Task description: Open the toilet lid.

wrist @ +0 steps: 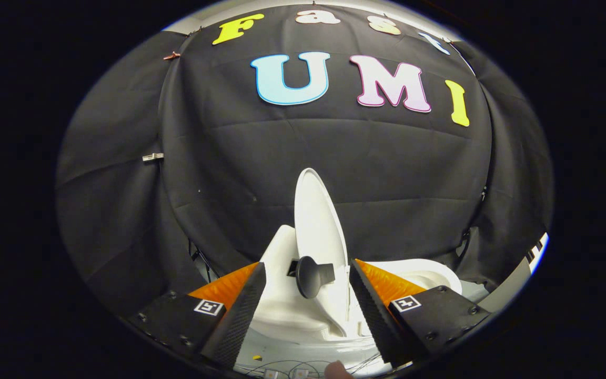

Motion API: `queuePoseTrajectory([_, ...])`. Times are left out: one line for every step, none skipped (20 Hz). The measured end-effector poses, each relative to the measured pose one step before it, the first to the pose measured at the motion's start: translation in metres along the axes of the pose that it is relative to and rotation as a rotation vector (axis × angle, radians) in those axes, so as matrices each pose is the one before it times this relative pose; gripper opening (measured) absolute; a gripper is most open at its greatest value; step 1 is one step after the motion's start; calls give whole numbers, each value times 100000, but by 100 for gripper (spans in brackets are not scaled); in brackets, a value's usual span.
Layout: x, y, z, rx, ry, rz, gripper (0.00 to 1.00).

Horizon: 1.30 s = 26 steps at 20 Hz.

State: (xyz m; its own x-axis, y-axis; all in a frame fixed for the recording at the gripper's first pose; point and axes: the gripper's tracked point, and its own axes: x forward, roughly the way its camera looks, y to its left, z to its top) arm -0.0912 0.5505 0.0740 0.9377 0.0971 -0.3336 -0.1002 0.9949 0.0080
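Observation:
A small white toilet (pixel 287 310) stands just ahead of my fingers. Its white lid (pixel 317 221) is raised upright, seen nearly edge-on, rising above the fingertips. A dark round knob (pixel 311 276) sticks out from the lid's lower part, between my two fingers and apart from both. The open bowl and seat (pixel 424 279) lie to the right, partly hidden behind the right finger (pixel 374 310). My gripper (pixel 308 273) is open, with the knob in the gap and nothing pressed by the fingers.
Black cloth walls (pixel 124 221) close in the booth behind and to both sides of the toilet. Thin wires (pixel 282 366) lie on the pale surface below the toilet base. A fingertip of a person (pixel 339 370) shows at the very bottom.

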Motion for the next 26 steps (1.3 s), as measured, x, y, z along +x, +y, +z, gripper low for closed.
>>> queuePoseTrajectory([-233,22,451,163,-1248,841,99])
queuePoseTrajectory([-496,-342,435,-66,-775,658,99])
queuePoseTrajectory([-466,-248,262,452,-215,964,99])
queuePoseTrajectory([-297,-22,316,979,169,1611,99])
queuePoseTrajectory([-334,2,232,479,-97,1547,99])
queuePoseTrajectory([-517,-122,403,330,-625,364,99])
queuePoseTrajectory([-523,-237,464,680,-778,567,99])
queuePoseTrajectory([-479,-2,360,1204,-830,1677,99])
queuePoseTrajectory([-526,-132,417,745,-938,1225,99])
queuePoseTrajectory([-348,-272,467,38,-1067,991,99])
queuePoseTrajectory([-318,-206,551,-55,-1246,2049,99])
queuePoseTrajectory([-393,-399,675,207,-1516,1485,99])
queuePoseTrajectory([-322,-802,638,283,-1932,460,99])
queuePoseTrajectory([-214,-992,532,367,-1700,432,99])
queuePoseTrajectory([-100,-1104,443,-106,-1708,-330,99])
queuePoseTrajectory([19,-1145,356,-53,-1387,-519,99])
queuePoseTrajectory([5,-1494,-24,-131,219,-1115,99])
queuePoseTrajectory([236,-1465,-323,233,234,-576,99])
queuePoseTrajectory([286,-1557,-59,126,-346,-959,99])
queuePoseTrajectory([115,-1406,152,-339,-1247,-152,99])
queuePoseTrajectory([309,-1399,226,-1430,-2377,-442,99])
queuePoseTrajectory([511,-2029,-235,-2768,-985,-1914,99])
queuePoseTrajectory([431,-2139,-643,-2424,-48,-2208,99])
queuePoseTrajectory([554,-1986,-955,-1170,818,-1641,99])
queuePoseTrajectory([522,-1893,-590,76,837,-1617,99])
queuePoseTrajectory([482,-1876,-272,434,-557,-1320,99])
